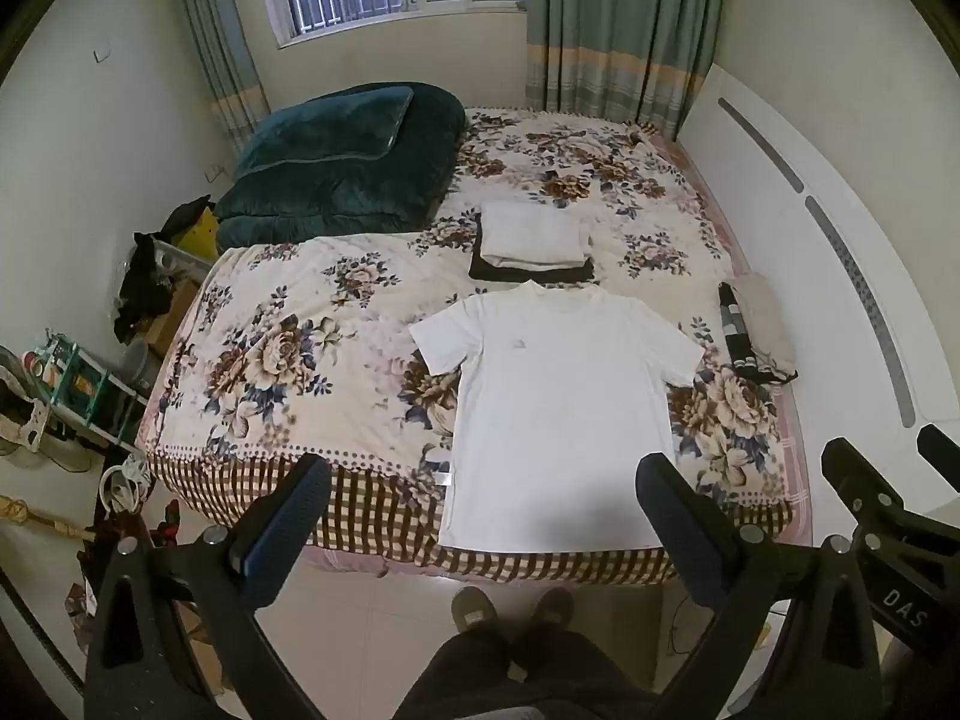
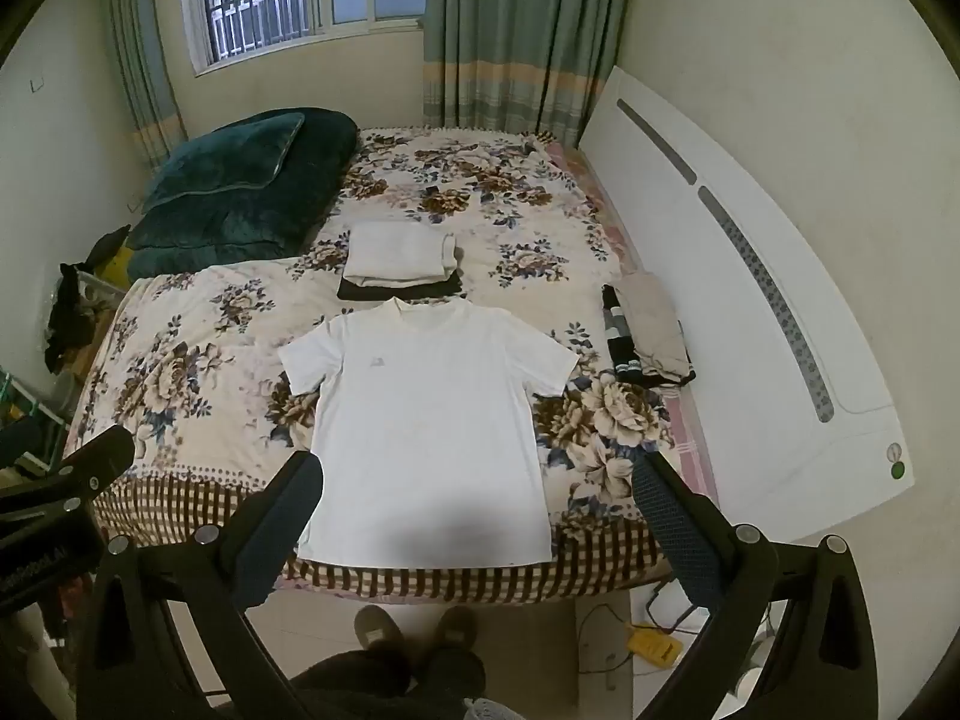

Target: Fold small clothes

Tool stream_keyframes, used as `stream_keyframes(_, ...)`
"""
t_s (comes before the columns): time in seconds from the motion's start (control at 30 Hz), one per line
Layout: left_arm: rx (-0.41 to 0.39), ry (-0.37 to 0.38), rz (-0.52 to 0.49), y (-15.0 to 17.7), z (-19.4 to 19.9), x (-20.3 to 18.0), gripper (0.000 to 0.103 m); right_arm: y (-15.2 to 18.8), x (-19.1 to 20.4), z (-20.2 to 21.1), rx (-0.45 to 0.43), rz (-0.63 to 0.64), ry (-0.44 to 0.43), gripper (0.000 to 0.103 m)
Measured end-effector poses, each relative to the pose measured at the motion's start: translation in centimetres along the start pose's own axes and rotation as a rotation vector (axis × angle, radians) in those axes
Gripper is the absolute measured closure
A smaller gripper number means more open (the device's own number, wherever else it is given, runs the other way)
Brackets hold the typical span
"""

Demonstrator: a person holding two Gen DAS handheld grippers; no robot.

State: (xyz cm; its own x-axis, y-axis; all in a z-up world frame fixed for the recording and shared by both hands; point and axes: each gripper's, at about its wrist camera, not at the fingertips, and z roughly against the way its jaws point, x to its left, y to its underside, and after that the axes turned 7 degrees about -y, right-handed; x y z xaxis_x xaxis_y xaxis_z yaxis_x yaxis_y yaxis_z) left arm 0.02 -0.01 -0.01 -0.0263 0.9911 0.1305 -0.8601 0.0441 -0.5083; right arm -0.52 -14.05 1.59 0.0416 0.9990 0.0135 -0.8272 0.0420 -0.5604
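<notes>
A white T-shirt (image 1: 558, 414) lies flat and spread out on the floral bedspread (image 1: 288, 348), collar away from me, hem at the bed's near edge; it also shows in the right wrist view (image 2: 426, 432). Behind its collar sits a stack of folded clothes, white on black (image 1: 531, 243) (image 2: 399, 261). My left gripper (image 1: 489, 480) is open and empty, held above the floor in front of the bed. My right gripper (image 2: 474, 480) is open and empty too, beside the left one.
A pile of dark and beige clothes (image 1: 759, 330) (image 2: 651, 333) lies at the bed's right edge by the white headboard (image 2: 750, 276). A folded dark green quilt (image 1: 342, 162) fills the far left corner. Clutter and shelves (image 1: 78, 384) stand left of the bed. My feet (image 2: 414, 630) stand on the floor.
</notes>
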Motion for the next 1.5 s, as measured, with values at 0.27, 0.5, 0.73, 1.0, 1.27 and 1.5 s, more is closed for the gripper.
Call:
stream_keyframes(0.27, -0.001, -0.001, 0.002, 0.0, -0.2, 0.0, 0.0, 0.2, 0.0, -0.1, -0.007, -0.001, 0.002, 0.0)
stream_keyframes(0.5, -0.008, -0.004, 0.007, 0.1, -0.1, 0.1, 0.0, 0.0, 0.4, -0.3, -0.006, -0.001, 0.001, 0.0)
stream_keyframes(0.73, -0.009, -0.005, -0.004, -0.8, -0.2, -0.4, 0.0, -0.4, 0.4, -0.4, -0.009, 0.001, 0.001, 0.0)
stream_keyframes(1.0, -0.013, -0.002, -0.001, -0.7, -0.3, -0.3, 0.0, -1.6, 0.6, -0.3, -0.007, 0.011, -0.001, 0.0)
stream_keyframes(1.27, -0.015, 0.0, 0.006, -1.3, -0.1, 0.2, 0.0, -1.7, 0.8, -0.3, -0.009, 0.011, 0.001, 0.0)
stream_keyframes(1.5, -0.015, 0.002, 0.008, -1.8, -0.2, 0.3, 0.0, -2.6, 1.0, -0.1, -0.011, 0.012, 0.0, 0.0)
